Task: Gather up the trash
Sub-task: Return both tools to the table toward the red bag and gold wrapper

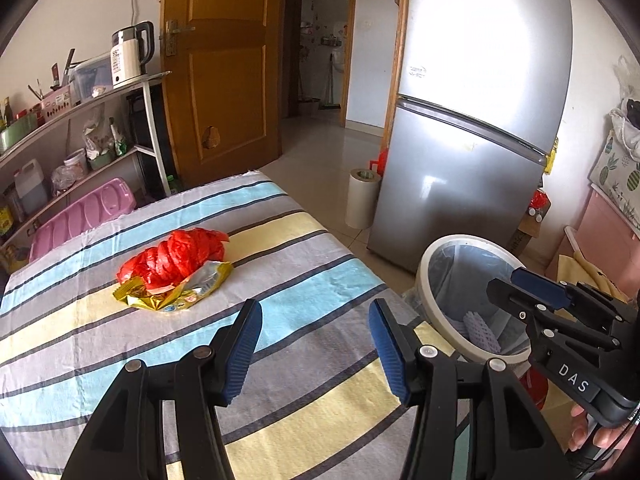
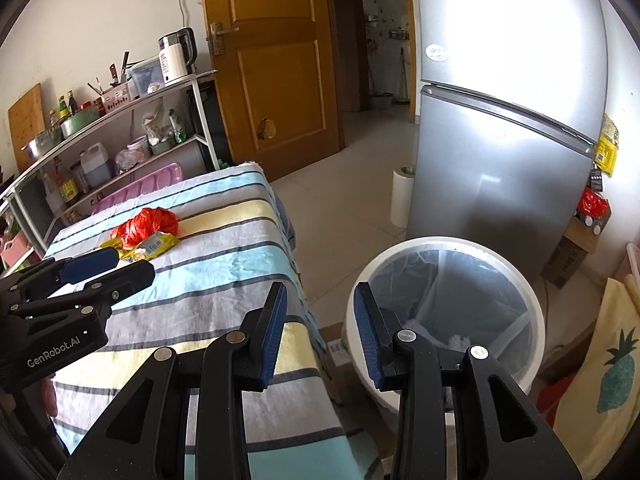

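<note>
A crumpled red plastic bag lies on the striped tablecloth, resting on a gold snack wrapper. My left gripper hovers over the cloth short of them, open, with nothing between its blue pads. My right gripper is open and empty too, over the gap between the table's edge and the white round bin. The bin has a clear liner, and a pale foam net lies inside.
A silver fridge stands behind the bin, with a white paper roll on the floor beside it. A metal shelf rack with a kettle and bottles runs along the left wall behind a pink plastic tray. A pineapple-print cloth hangs at right.
</note>
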Tool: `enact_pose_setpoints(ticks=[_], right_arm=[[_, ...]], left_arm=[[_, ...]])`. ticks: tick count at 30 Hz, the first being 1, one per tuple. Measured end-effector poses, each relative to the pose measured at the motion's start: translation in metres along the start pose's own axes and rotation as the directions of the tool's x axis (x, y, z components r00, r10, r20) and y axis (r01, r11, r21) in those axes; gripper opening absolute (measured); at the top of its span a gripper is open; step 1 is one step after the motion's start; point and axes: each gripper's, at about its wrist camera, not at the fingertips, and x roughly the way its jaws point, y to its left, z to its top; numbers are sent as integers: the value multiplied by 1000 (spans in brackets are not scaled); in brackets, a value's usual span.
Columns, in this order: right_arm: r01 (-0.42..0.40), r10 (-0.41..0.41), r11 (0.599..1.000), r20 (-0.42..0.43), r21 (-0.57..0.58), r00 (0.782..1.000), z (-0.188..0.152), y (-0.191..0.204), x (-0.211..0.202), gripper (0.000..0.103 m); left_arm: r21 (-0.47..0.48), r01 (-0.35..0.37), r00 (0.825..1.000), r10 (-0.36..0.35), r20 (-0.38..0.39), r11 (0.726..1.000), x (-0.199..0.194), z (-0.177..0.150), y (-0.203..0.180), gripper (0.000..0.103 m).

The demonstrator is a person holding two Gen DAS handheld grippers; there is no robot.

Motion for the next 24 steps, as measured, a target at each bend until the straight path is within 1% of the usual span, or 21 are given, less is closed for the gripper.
enact_pose_setpoints(ticks=[3, 6, 10, 14, 18, 22, 24], right_arm=[[-17, 17, 1000, -4, -16, 1000, 1, 11, 5, 38], [-34, 34, 999, -15, -34, 999, 3, 24, 12, 39], [-66, 65, 996, -27, -55, 998, 7, 41, 21, 39], [-91, 88, 993, -41, -78, 995, 11, 59, 31, 39], [-118, 113, 987, -56, -105, 992, 17, 79, 41, 39], [-141, 131, 980, -81, -141, 988, 22, 98, 54, 39], [-157, 144, 976, -94, -149, 985, 24, 107, 61, 40]], left_arm=[[-22, -29, 1000, 29, 1, 999, -2, -2, 18, 55], [-47, -48, 999, 48, 1, 998, -5, -3, 37, 55], [-86, -92, 996, 93, 0, 992, -9, -4, 65, 55], [-129, -113, 993, 114, 2, 985, -12, -4, 89, 55], [-148, -146, 989, 148, -2, 978, -14, -6, 110, 55], [-171, -157, 987, 158, -9, 973, -14, -6, 129, 55], [-171, -176, 984, 176, -13, 969, -15, -5, 137, 55]])
